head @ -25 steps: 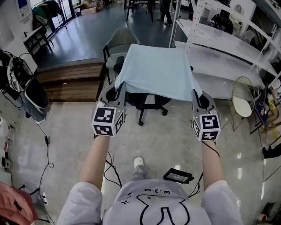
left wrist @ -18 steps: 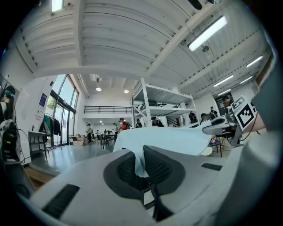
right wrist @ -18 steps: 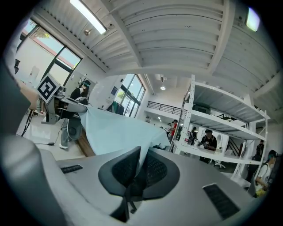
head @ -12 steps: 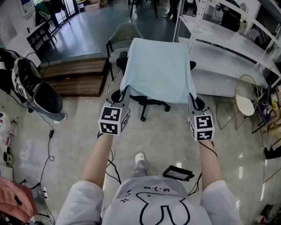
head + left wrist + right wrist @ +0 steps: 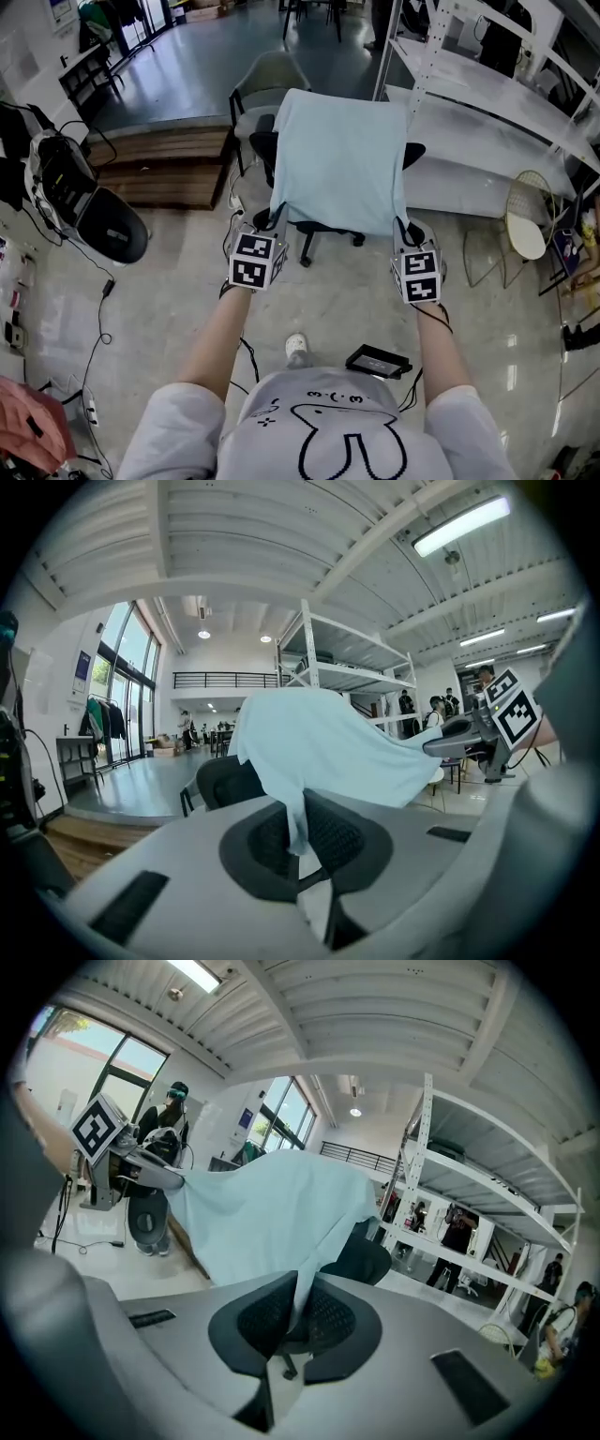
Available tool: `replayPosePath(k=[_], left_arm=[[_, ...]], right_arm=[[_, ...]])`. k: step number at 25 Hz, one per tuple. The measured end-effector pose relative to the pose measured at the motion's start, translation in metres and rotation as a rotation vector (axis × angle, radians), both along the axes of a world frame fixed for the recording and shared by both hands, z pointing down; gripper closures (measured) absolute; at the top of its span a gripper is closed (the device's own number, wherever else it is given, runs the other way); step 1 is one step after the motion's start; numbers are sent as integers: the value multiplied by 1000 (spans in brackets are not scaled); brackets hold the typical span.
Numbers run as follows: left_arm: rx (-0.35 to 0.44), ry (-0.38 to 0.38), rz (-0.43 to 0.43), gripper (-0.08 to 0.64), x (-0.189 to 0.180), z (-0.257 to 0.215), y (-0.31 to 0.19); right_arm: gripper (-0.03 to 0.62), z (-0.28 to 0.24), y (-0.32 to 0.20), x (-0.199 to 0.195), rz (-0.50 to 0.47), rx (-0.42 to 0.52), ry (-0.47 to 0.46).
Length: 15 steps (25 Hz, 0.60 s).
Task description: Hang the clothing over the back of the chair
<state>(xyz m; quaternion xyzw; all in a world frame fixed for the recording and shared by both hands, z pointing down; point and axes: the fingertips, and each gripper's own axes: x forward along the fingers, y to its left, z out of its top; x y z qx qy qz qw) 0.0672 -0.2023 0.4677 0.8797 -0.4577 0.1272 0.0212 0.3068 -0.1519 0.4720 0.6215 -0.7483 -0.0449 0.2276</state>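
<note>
Chair (image 5: pixel 264 145) back, mostly hidden behind clothing (image 5: pixel 342 159)

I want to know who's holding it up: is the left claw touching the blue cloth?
Touching. The left gripper view shows the left claw pinched shut on a corner of the blue cloth, with the fabric squeezed between its pads and no gap.
</note>
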Motion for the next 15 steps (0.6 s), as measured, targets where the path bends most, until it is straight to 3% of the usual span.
replayPosePath(k=[15], left_arm=[[-129,-22,-9,529,-2,53,-71]], right_arm=[[577,54,-71,10,54,-119,-57]])
